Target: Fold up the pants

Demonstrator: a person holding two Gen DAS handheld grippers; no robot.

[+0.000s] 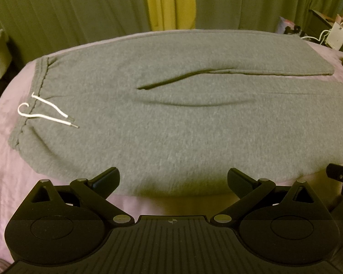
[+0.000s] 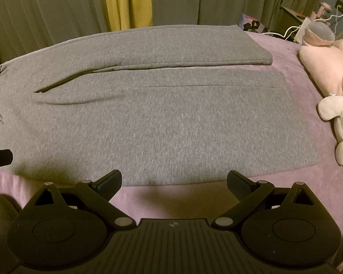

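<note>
- Grey sweatpants (image 1: 171, 118) lie flat across the lilac bedspread (image 1: 2, 164), waistband toward its left edge, both legs reaching toward its right edge
- White drawstring (image 1: 48, 114) rests on the waistband
- Left gripper (image 1: 173, 179) and right gripper (image 2: 174, 180), fingers spread, empty, over the bedspread's near edge
- Plush toys (image 2: 331, 68) at the right edge
</note>
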